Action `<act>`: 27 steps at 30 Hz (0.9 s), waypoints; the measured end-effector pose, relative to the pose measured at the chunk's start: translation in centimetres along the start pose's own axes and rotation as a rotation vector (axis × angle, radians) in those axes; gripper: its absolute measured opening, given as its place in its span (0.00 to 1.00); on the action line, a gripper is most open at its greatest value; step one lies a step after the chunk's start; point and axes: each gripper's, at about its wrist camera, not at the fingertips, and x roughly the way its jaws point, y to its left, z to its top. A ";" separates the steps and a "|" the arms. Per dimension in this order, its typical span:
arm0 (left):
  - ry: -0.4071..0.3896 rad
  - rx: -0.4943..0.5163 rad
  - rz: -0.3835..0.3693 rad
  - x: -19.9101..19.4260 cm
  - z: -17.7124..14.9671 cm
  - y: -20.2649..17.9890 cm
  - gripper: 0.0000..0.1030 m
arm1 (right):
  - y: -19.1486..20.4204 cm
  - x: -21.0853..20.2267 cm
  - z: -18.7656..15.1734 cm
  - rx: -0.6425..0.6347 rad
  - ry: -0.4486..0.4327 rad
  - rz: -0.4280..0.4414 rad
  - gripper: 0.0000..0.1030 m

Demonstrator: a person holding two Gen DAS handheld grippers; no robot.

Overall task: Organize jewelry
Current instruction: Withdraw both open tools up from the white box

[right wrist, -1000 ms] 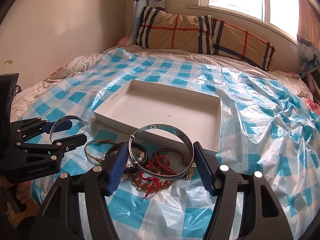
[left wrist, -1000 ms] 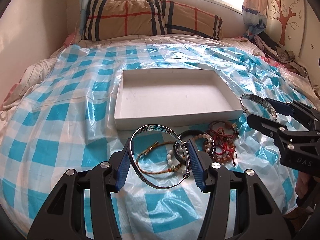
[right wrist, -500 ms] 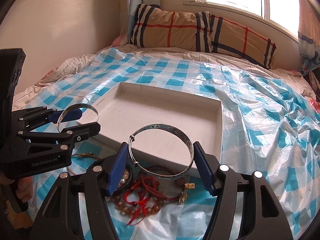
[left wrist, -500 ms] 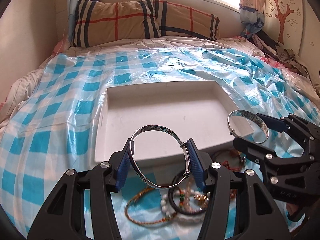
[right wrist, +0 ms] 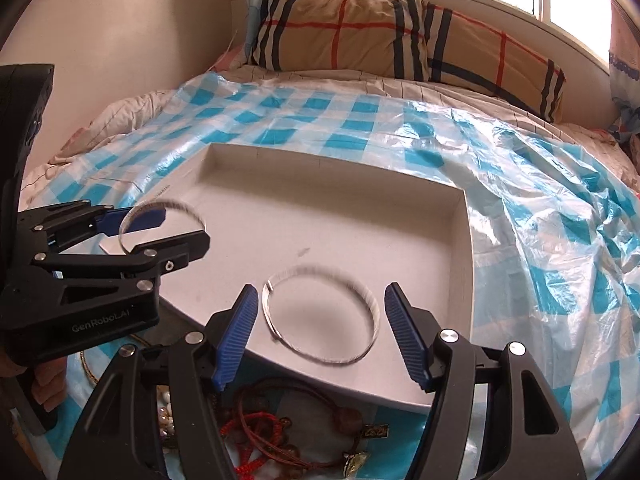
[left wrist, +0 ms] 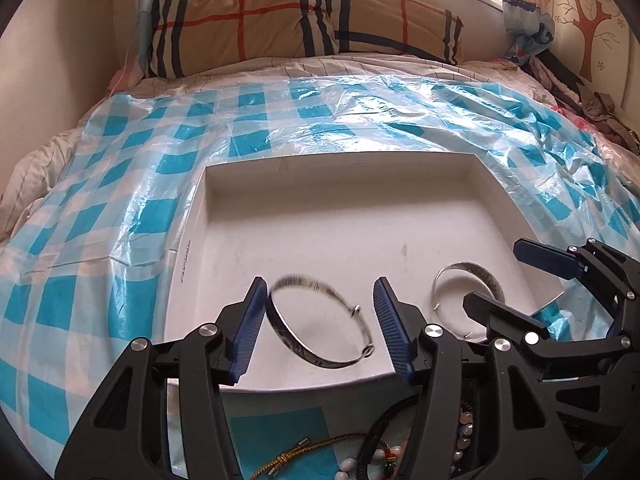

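Observation:
Both grippers hang over the near part of a white tray (left wrist: 344, 168), also in the right wrist view (right wrist: 462, 216). My left gripper (left wrist: 320, 324) is open; a silver bangle (left wrist: 320, 324) sits blurred between its jaws, touching neither. My right gripper (right wrist: 318, 320) is open too, with a second silver bangle (right wrist: 320, 316) blurred between its jaws, free of both. That bangle shows in the left wrist view (left wrist: 468, 284), beside the right gripper (left wrist: 520, 280). The left gripper (right wrist: 160, 228) and its bangle (right wrist: 160, 220) show in the right wrist view.
Loose bracelets lie on the blue-checked plastic sheet (left wrist: 120, 216) in front of the tray: red cord and brown beads (right wrist: 272, 436), a pearl string (left wrist: 372, 460), a gold cord (left wrist: 288, 456). Plaid pillows (left wrist: 248, 20) stand at the bed's head, clothes (left wrist: 592, 100) far right.
Both grippers moved forward over the tray and opened. The two bangles, held before, have left the jaws and are blurred in motion over the tray floor.

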 end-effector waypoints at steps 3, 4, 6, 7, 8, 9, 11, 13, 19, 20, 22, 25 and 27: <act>-0.012 -0.008 0.015 -1.7 -0.6 -0.1 0.60 | -0.2 -1.7 -0.4 0.017 -0.005 0.001 0.62; -0.013 -0.013 0.015 -2.4 -0.9 -0.2 0.60 | -0.3 -2.6 -0.6 0.021 -0.006 0.001 0.62; -0.010 -0.030 0.015 -4.2 -1.6 -0.3 0.64 | -0.4 -4.3 -1.2 0.023 -0.011 0.000 0.62; -0.005 -0.038 0.013 -5.3 -2.1 -0.5 0.66 | -0.4 -5.2 -1.5 0.022 -0.011 -0.001 0.62; -0.005 -0.043 0.014 -6.3 -2.6 -0.5 0.70 | -0.4 -6.2 -1.9 0.022 -0.013 -0.002 0.62; -0.007 -0.048 0.016 -7.3 -3.1 -0.7 0.74 | -0.4 -7.2 -2.3 0.023 -0.014 -0.003 0.63; -0.013 -0.054 0.018 -9.4 -4.6 -1.1 0.78 | -0.5 -8.9 -3.1 0.032 -0.018 -0.007 0.65; -0.014 -0.063 0.019 -11.1 -5.9 -1.3 0.80 | -0.6 -10.5 -3.8 0.040 -0.022 -0.012 0.66; 0.016 -0.118 0.001 -14.5 -9.4 -1.1 0.83 | -0.1 -14.6 -5.2 0.054 -0.043 -0.030 0.66; 0.020 -0.129 -0.005 -15.0 -9.9 -1.1 0.83 | 0.1 -15.2 -5.3 0.055 -0.047 -0.031 0.67; 0.023 -0.138 -0.016 -15.7 -10.4 -1.1 0.84 | 0.5 -16.1 -5.6 0.052 -0.052 -0.033 0.68; 0.019 -0.138 -0.018 -16.7 -11.0 -1.4 0.85 | 1.1 -17.2 -6.1 0.041 -0.056 -0.037 0.69; 0.014 -0.137 -0.021 -17.3 -11.2 -1.6 0.86 | 1.3 -17.9 -6.4 0.040 -0.059 -0.041 0.70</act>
